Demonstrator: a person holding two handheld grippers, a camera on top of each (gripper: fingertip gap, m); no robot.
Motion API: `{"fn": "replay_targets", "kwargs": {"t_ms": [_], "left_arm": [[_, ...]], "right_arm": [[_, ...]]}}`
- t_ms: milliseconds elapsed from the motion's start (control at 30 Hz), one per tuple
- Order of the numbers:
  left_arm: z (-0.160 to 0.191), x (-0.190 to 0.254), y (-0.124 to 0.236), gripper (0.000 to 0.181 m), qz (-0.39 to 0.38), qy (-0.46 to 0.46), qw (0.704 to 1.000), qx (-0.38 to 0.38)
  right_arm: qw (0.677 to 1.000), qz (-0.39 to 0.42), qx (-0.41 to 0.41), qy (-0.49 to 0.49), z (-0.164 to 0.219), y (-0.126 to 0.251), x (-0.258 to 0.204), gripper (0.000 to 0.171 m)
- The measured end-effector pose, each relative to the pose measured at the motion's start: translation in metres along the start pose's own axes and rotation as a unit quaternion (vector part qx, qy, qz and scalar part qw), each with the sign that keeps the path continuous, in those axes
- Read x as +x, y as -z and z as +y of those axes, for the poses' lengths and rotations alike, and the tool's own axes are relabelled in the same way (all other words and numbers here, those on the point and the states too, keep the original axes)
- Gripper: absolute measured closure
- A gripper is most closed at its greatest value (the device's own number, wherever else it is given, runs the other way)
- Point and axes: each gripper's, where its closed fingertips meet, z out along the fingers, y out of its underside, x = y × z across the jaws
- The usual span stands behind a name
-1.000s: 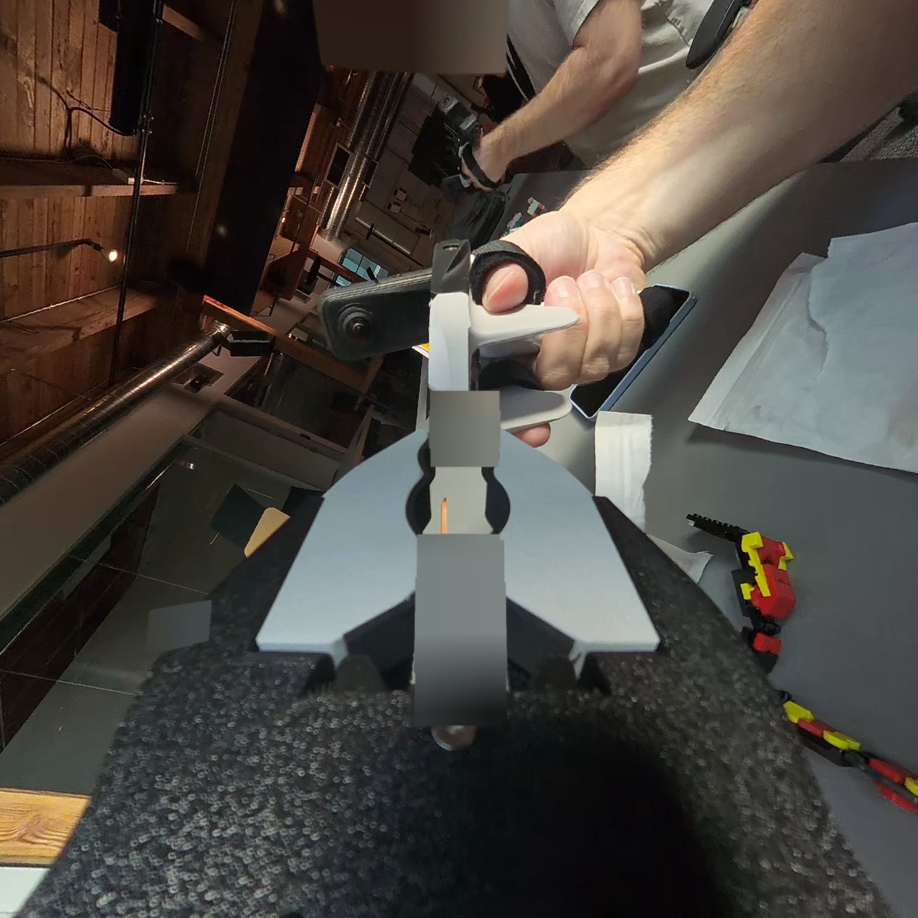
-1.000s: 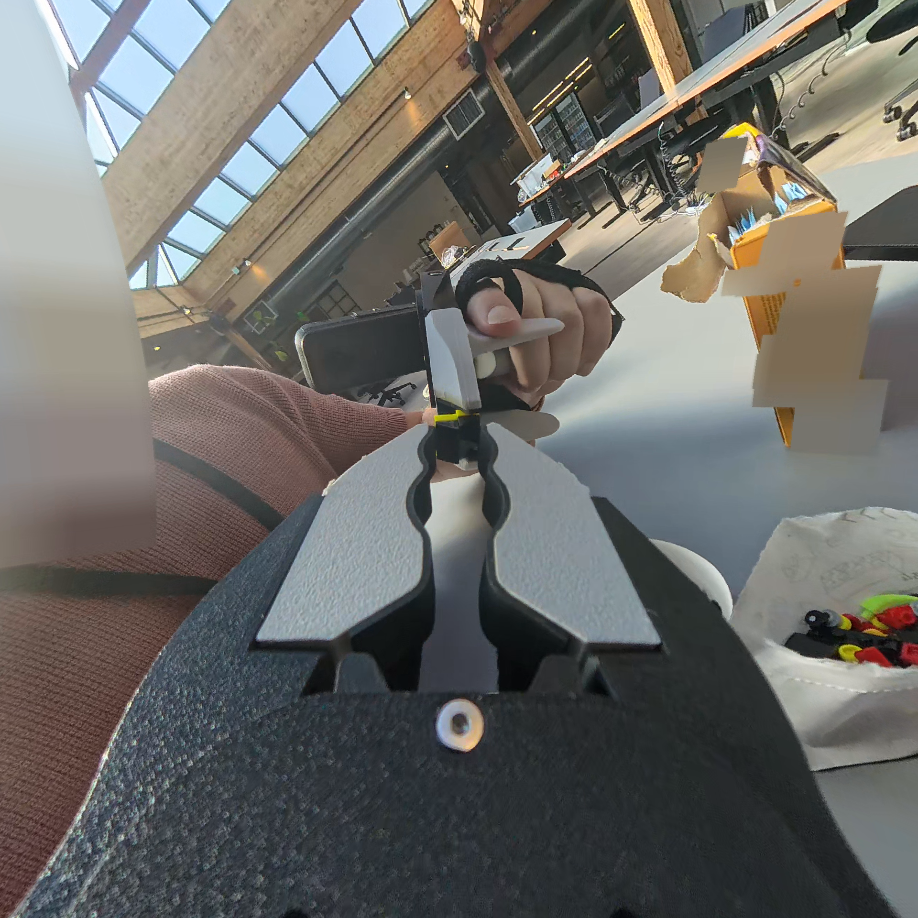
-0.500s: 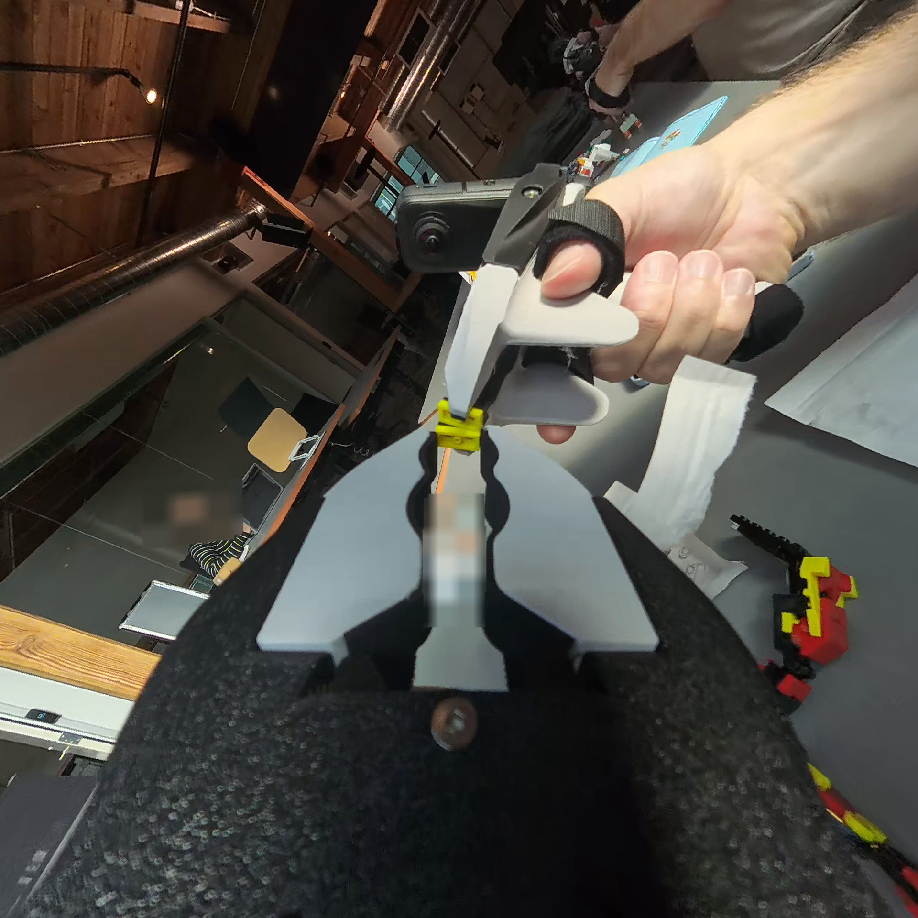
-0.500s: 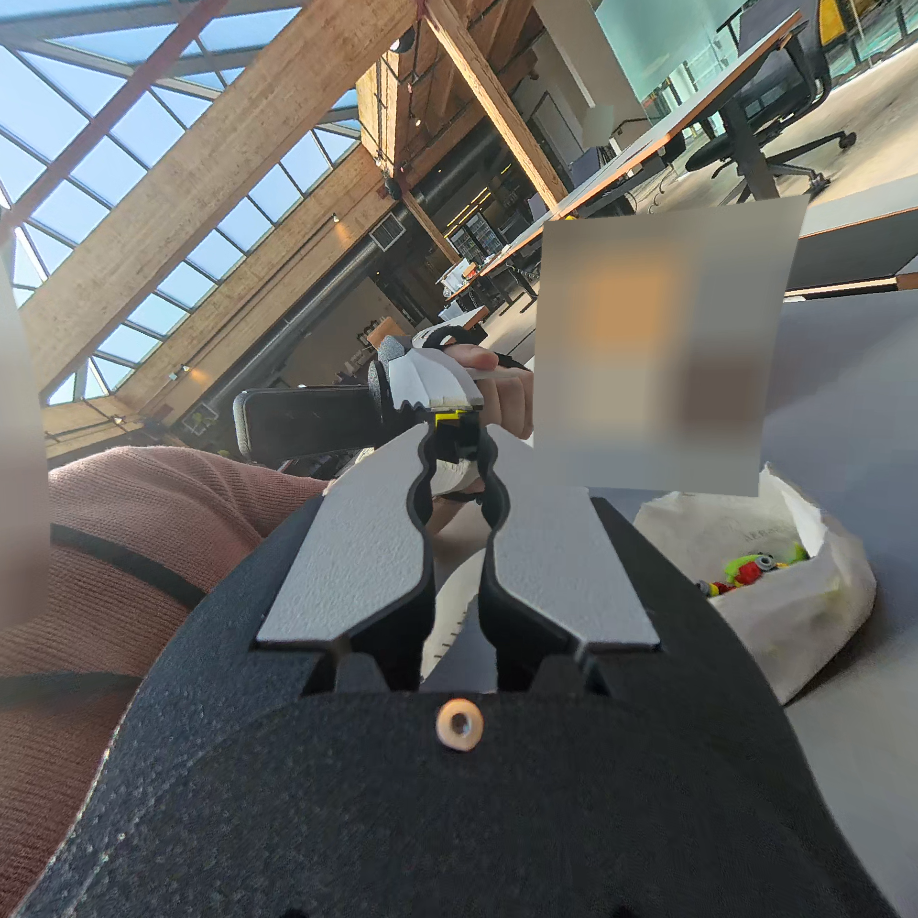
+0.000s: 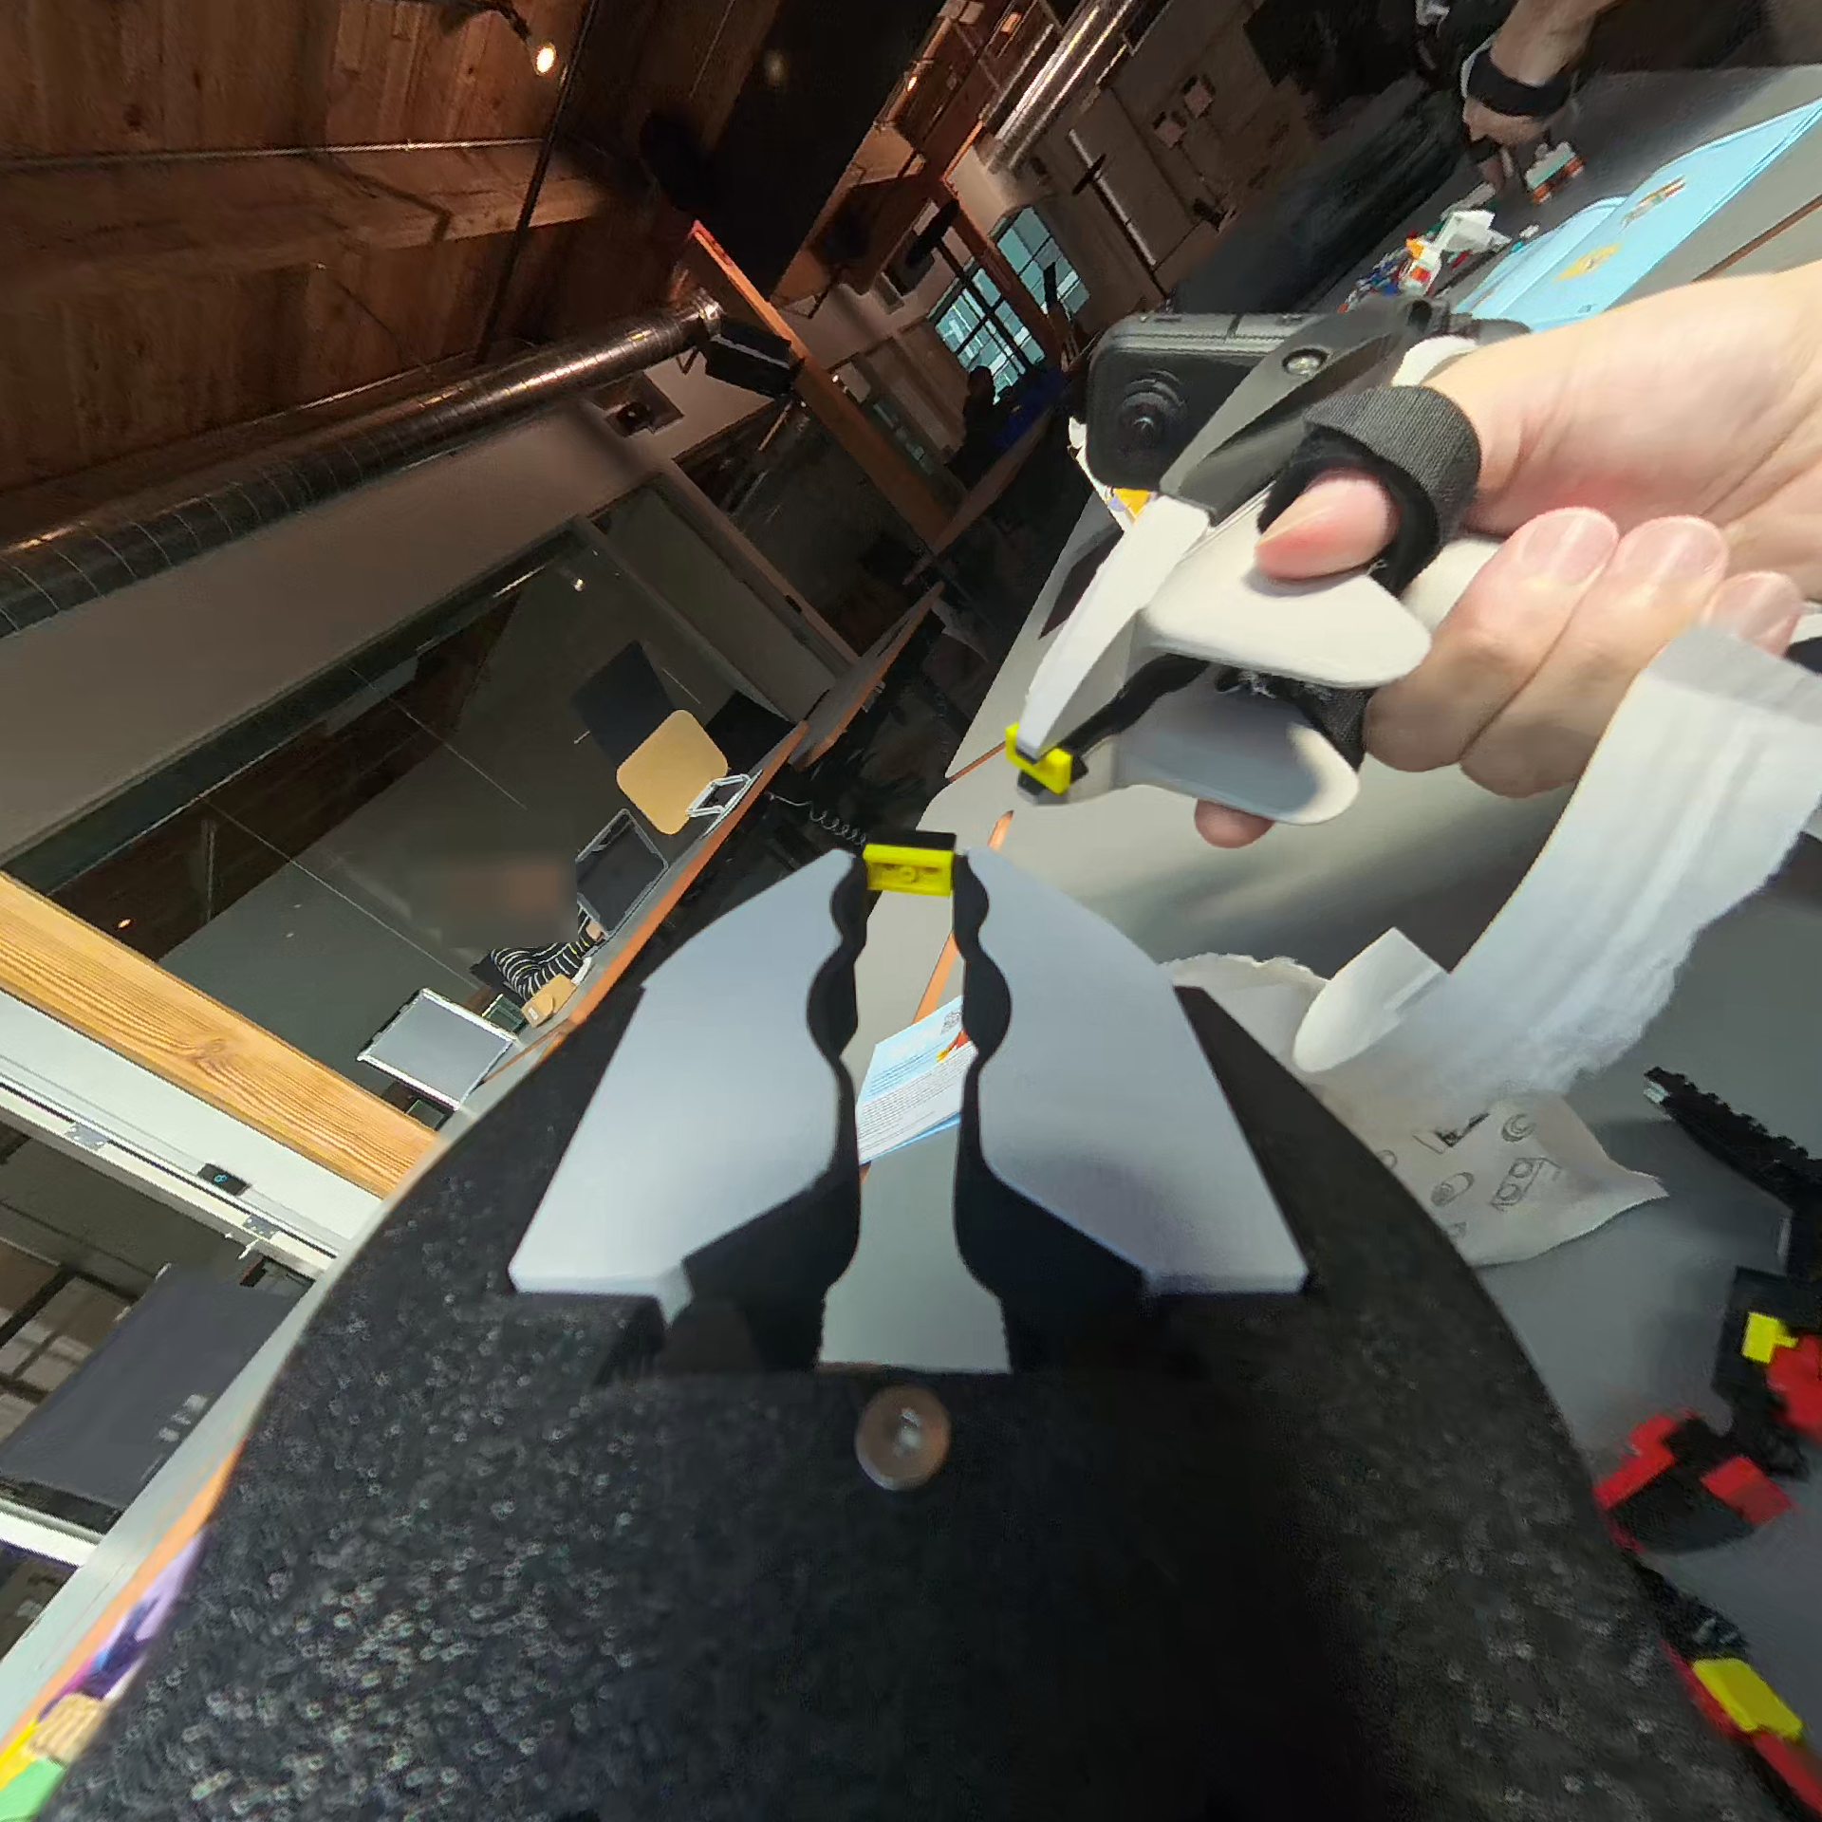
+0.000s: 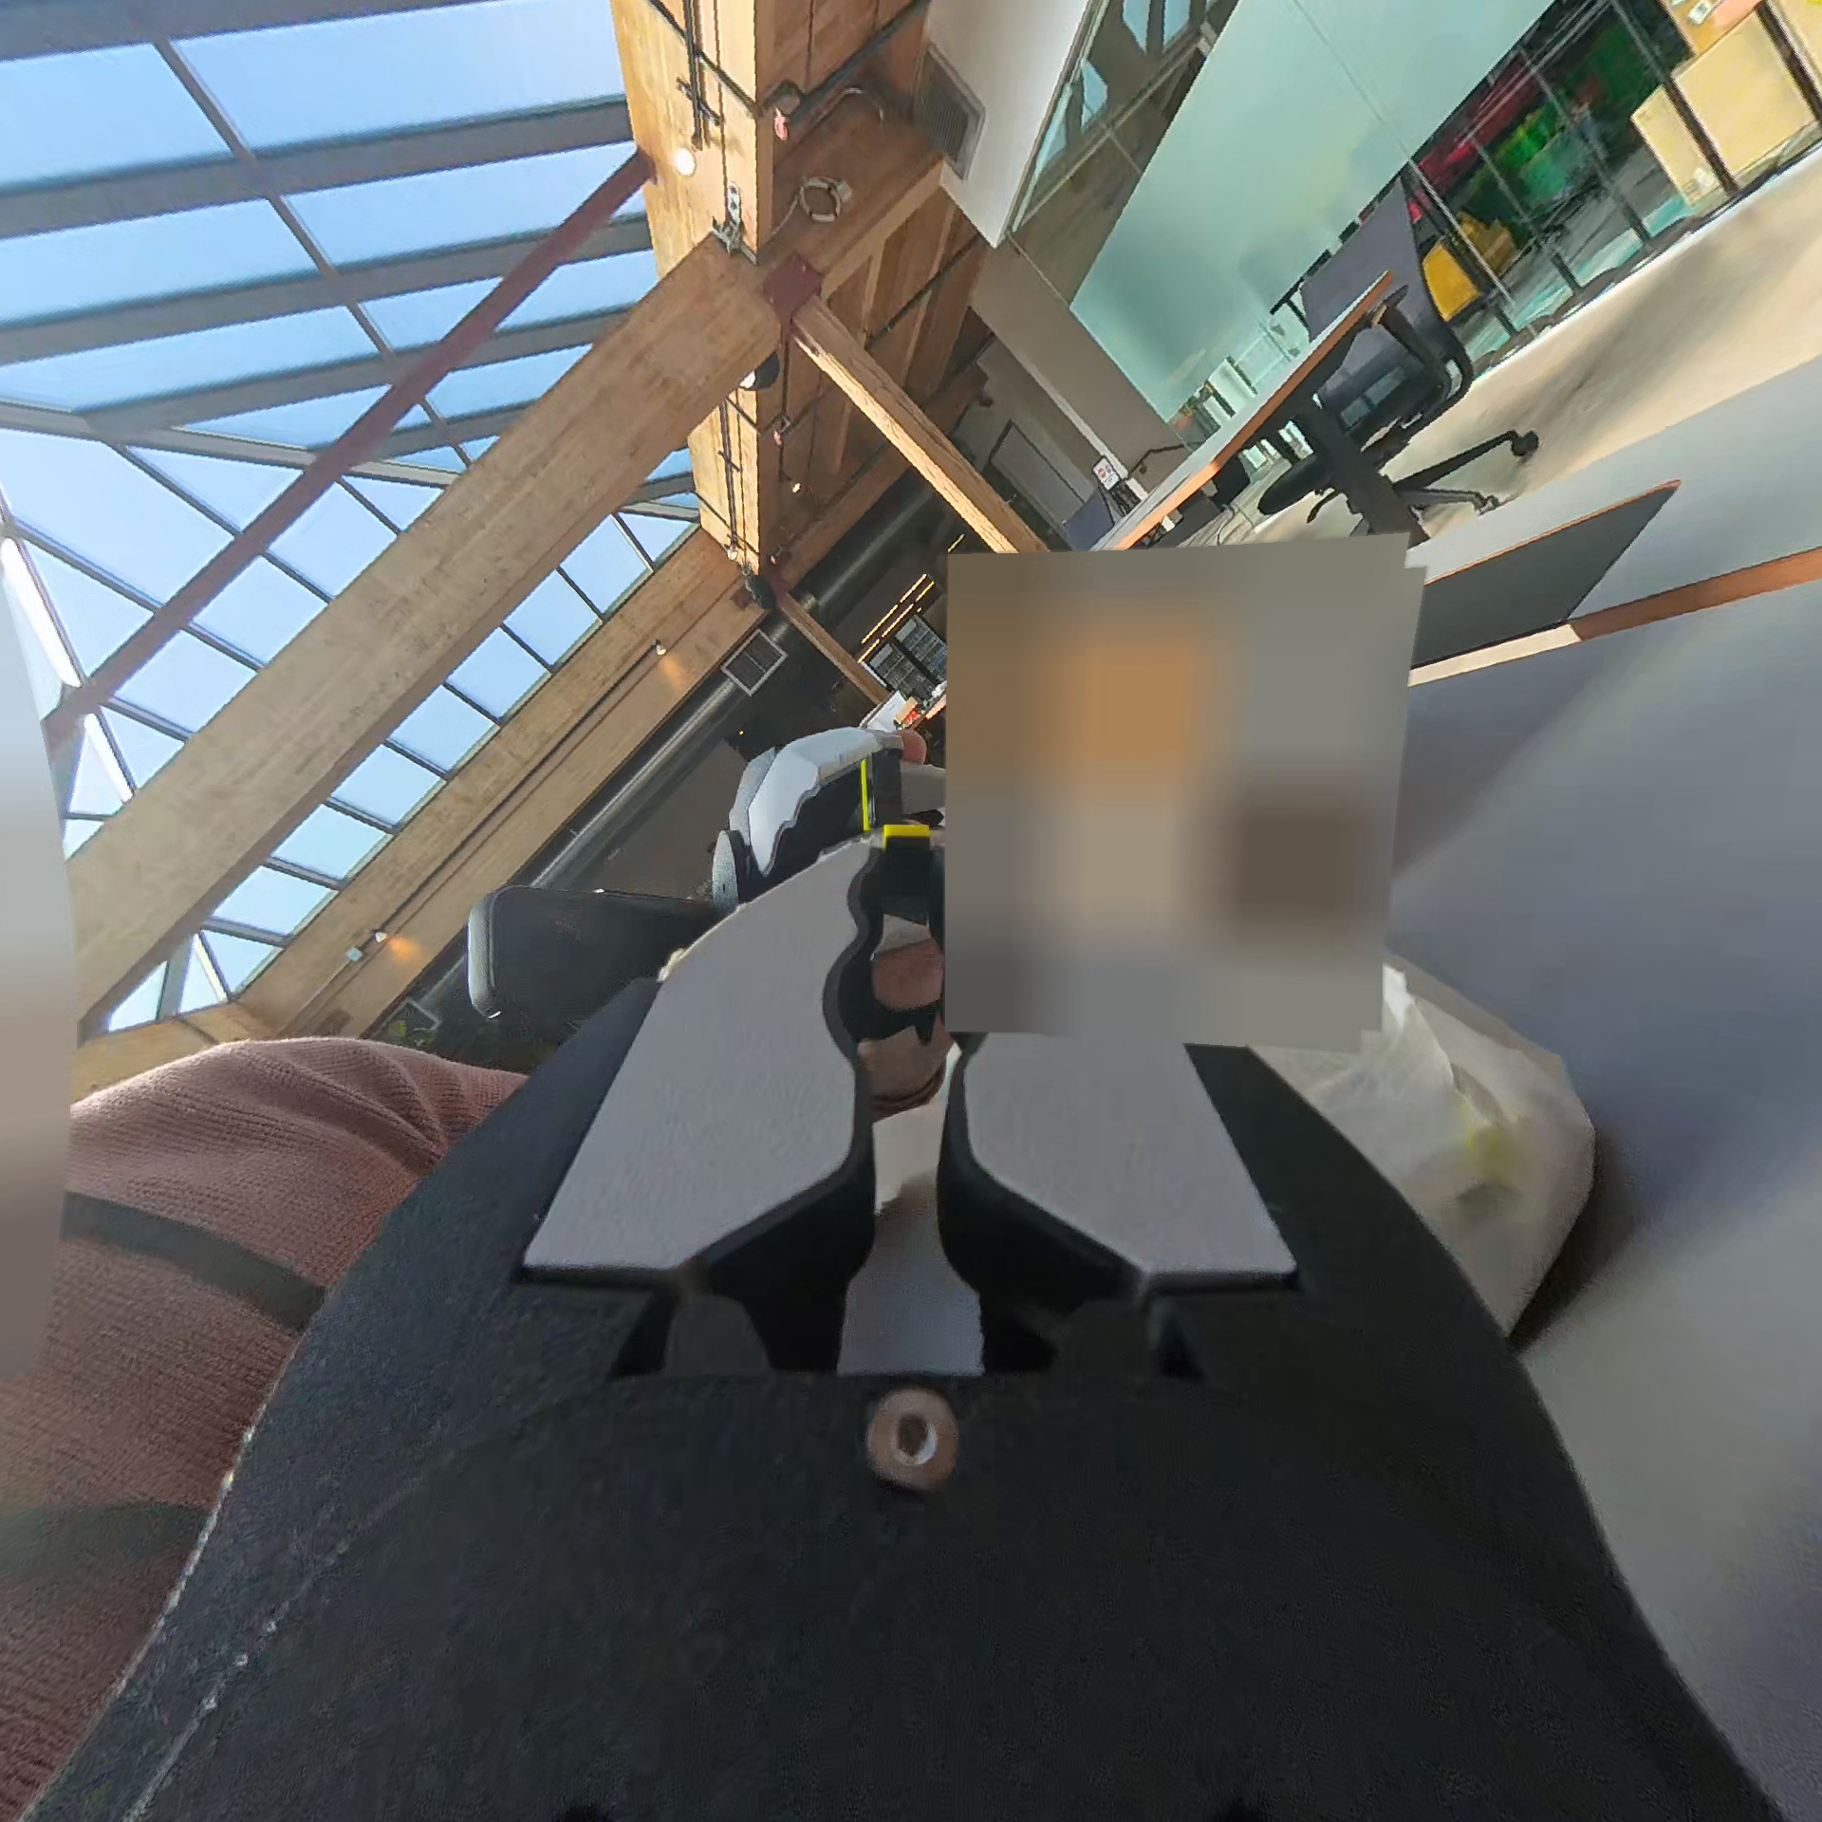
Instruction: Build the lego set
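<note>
While both pieces hang in mid-air above the grey worktop (image 5: 1627,946), these lines apply.

Left tongs (image 5: 908,873): clenched on a small yellow flat lego plate (image 5: 908,874), pinched at its two short ends, studs facing the camera.

Right tongs (image 5: 1047,767): seen from the left wrist view, gripping a small yellow-and-black lego piece (image 5: 1043,770) at the very tips; a hand (image 5: 1577,552) squeezes the handle.

Key relation: the yellow-and-black piece sits up and to the right of the yellow plate, near but apart; the plate's long axis runs across the gap between the left fingers.

Likely step: mating the two pieces, I judge, by bringing the right tips down and leftward.

Partly built set: red, yellow and black lego assembly (image 5: 1735,1439) lies on the worktop at lower right, well apart from both tongs.

Right wrist view: a blurred patch hides one finger, so the grip there is unclear.
</note>
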Motion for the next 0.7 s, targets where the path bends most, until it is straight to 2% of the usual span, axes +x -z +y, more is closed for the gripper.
{"fn": "replay_targets", "kwargs": {"t_ms": [167,333,633,700], "left_arm": [[0.017,0.013,-0.003,0.164,0.078,0.043,0.996,-0.030],[0.016,0.016,0.003,0.165,0.091,0.050,0.995,-0.009],[0.002,0.025,0.008,0.165,0.106,0.008,0.993,0.055],[0.002,0.025,0.009,0.165,0.105,0.002,0.993,0.055]], "right_arm": [[0.994,0.054,-0.075,0.065,0.010,-0.008,0.008,0.163],[0.987,0.071,-0.115,0.084,0.010,-0.010,0.013,0.163],[0.990,0.011,-0.136,0.047,0.027,-0.018,-0.001,0.160],[0.990,0.005,-0.133,0.045,0.027,-0.019,-0.003,0.164]]}}
